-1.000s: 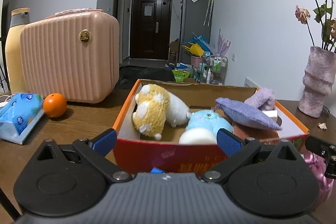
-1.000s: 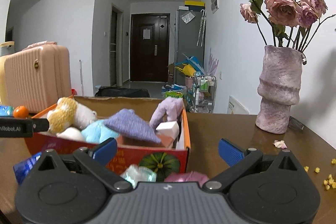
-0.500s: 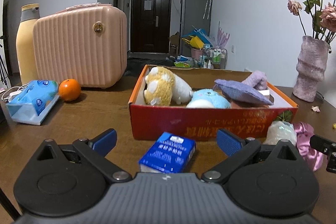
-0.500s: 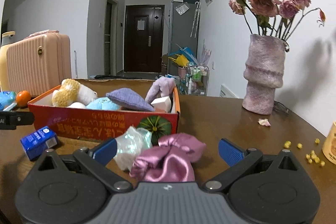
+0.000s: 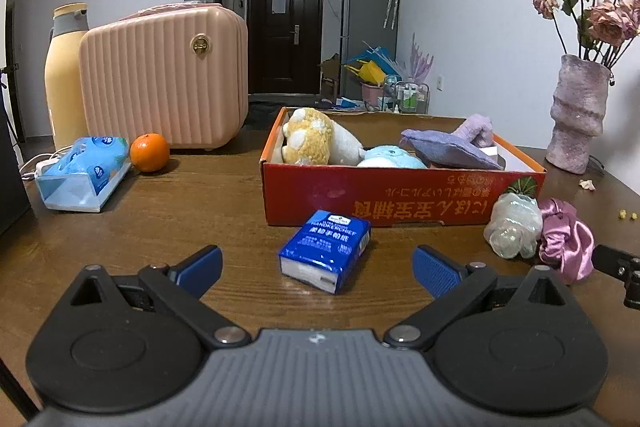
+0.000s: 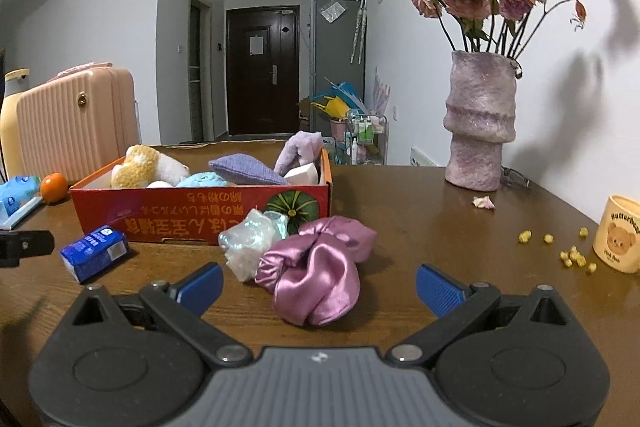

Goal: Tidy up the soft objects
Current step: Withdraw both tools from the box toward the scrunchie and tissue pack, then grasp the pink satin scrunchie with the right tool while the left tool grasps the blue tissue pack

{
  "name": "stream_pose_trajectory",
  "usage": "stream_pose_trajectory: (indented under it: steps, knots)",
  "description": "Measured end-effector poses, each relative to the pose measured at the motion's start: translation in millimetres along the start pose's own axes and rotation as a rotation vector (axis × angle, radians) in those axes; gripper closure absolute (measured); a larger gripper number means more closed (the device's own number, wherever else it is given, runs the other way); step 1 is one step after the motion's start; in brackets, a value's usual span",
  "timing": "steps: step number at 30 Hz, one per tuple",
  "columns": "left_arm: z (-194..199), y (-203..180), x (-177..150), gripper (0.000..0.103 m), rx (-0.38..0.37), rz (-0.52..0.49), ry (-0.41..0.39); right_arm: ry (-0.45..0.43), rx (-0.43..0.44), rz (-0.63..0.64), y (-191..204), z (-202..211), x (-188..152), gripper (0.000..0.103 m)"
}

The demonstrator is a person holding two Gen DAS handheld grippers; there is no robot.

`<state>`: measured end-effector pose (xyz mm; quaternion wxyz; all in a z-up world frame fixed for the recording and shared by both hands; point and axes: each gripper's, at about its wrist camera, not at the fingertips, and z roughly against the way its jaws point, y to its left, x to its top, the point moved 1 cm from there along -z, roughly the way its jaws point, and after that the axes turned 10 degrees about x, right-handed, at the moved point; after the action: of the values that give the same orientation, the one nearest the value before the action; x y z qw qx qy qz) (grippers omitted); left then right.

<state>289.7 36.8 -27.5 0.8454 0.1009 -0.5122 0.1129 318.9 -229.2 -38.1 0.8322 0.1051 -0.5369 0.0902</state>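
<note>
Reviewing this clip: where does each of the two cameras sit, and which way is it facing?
Left wrist: on the left gripper, low over the table, facing the tissue pack and red box; its open fingers show.
Right wrist: on the right gripper, further right, facing the pink scrunchie and vase; its open fingers show.
Shared: box, pack, scrunchie, suitcase, far door.
</note>
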Motion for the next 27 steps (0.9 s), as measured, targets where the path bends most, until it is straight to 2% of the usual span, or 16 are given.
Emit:
stream_pose_trajectory:
  steps: [12,20,27]
  knots:
    - [0.6,1.1,-0.5,0.000,-0.018,0.003,0.009,0.020,-0.016,-0.016,-0.8,-0.2,-5.0,0.000]
    - [-6.6,0.8,-1.5,0.000,-0.040,0.001,0.044,0.032,-0.022,-0.029,-4.2,-3.7,-6.1,0.000]
    - [-15.2,-2.8,-3.8,0.000,-0.043,-0.010,0.071,0.045,-0.019,0.013,-0.9,-22.2,-3.6,0.000]
